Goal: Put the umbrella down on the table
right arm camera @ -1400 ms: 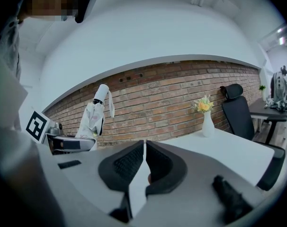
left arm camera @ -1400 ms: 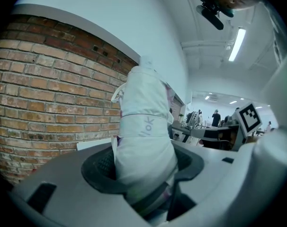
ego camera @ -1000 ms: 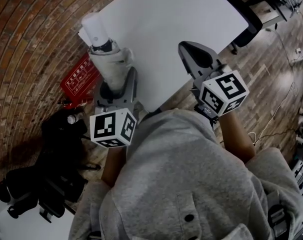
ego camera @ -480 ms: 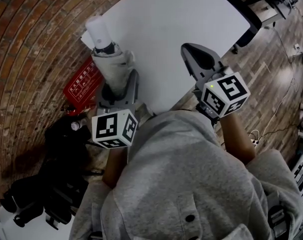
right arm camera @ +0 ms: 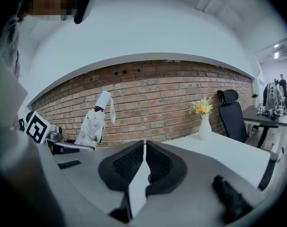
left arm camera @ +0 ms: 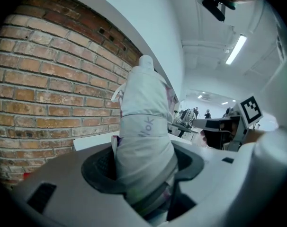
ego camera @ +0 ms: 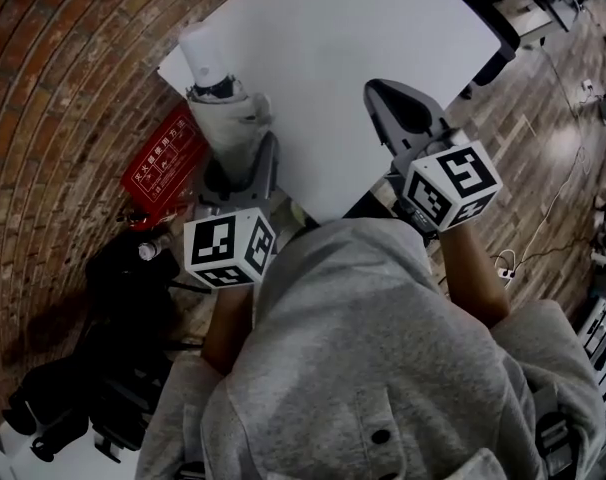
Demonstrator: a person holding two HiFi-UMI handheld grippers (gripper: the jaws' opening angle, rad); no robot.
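Observation:
A folded white umbrella [ego camera: 223, 113] with a pale handle end sticks up out of my left gripper [ego camera: 235, 163], whose jaws are shut round its wrapped cloth body. It hangs over the near left corner of the white table [ego camera: 333, 48]. In the left gripper view the umbrella [left arm camera: 146, 126] fills the space between the dark pads. From the right gripper view it shows at the left as a small umbrella [right arm camera: 94, 122] held tilted. My right gripper [ego camera: 408, 123] hovers over the table's near edge, jaws shut [right arm camera: 144, 162] with nothing between them.
A red sign [ego camera: 158, 168] leans by the brick floor at the left, above dark equipment [ego camera: 93, 368]. A white vase with yellow flowers [right arm camera: 203, 119] stands on the table's far side. A black office chair [right arm camera: 233, 117] stands at the right, by the brick wall [right arm camera: 157, 103].
The left gripper with the umbrella has shifted a little further over the table corner and sunk slightly. The right gripper has edged forward a touch.

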